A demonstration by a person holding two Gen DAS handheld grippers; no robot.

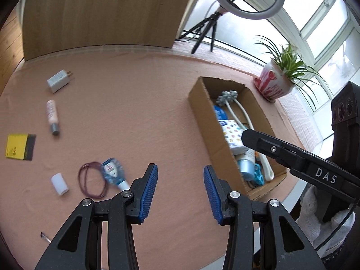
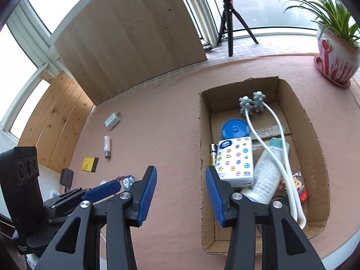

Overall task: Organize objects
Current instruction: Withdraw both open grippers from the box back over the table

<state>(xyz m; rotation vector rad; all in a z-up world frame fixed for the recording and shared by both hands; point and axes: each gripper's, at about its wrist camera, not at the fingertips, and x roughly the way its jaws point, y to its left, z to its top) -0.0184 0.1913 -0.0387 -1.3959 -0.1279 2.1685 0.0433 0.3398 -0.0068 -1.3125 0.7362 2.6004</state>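
Observation:
My left gripper point(image 1: 181, 191) is open over the pink table cloth, with nothing between its blue pads. Just left of it lie a clear blue bottle point(image 1: 113, 173), a red rubber band point(image 1: 92, 178) and a small white cylinder point(image 1: 59, 184). Farther left are a yellow pad point(image 1: 20, 146), a pink tube point(image 1: 52, 117) and a white charger point(image 1: 58, 81). My right gripper point(image 2: 181, 193) is open and empty above the left wall of the cardboard box point(image 2: 315, 135). The box holds a tissue pack point(image 2: 236, 159), a white bottle point(image 2: 267, 168), a blue lid point(image 2: 235, 129) and a massager point(image 2: 249, 104).
A potted plant point(image 1: 274, 83) stands behind the box near the window. A ring light tripod point(image 1: 207, 31) and a wooden board point(image 1: 101, 11) stand at the table's back edge. A pen tip point(image 1: 45, 237) lies near the front left. A gloved hand point(image 1: 315, 213) holds the right gripper.

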